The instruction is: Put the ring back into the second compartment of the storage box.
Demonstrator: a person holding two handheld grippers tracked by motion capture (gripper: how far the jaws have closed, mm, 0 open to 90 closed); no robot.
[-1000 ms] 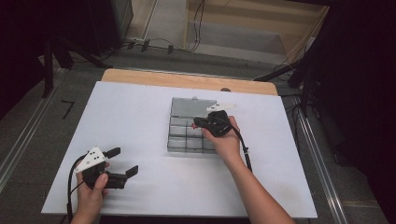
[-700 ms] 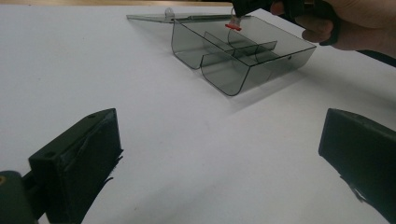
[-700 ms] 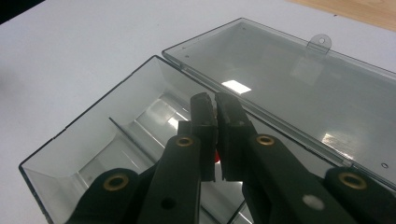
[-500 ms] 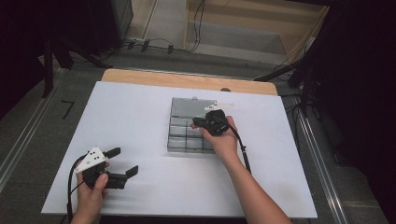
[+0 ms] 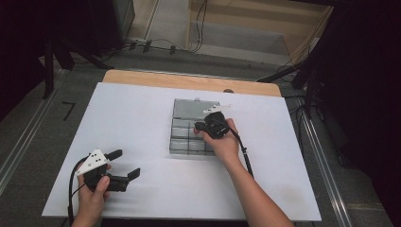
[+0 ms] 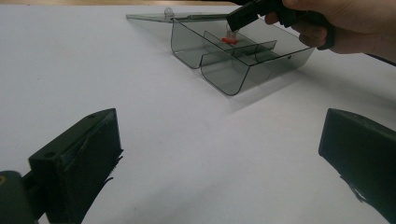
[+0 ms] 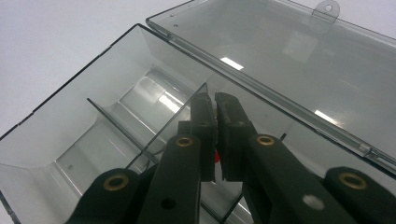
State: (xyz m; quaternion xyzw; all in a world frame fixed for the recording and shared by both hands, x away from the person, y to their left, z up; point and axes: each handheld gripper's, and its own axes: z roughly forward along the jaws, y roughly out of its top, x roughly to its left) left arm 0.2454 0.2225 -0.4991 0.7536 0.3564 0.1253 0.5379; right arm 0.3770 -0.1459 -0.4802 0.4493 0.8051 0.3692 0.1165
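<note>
Right gripper (image 7: 215, 140), fingers clamped on a small red piece (image 6: 229, 40), hangs over the open box (image 6: 243, 70); next, release into a compartment. Left gripper (image 5: 124, 165) waits, fingers apart.

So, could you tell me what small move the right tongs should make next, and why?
Probably lower a little and then open. The right tongs are shut on a small red piece, held over a compartment of the open smoky divider box, so it seems ready to be dropped in.

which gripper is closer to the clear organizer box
Right. The right gripper reaches into the box with jaws nearly closed; the left gripper rests open on the table, well off to the box's near left.
</note>
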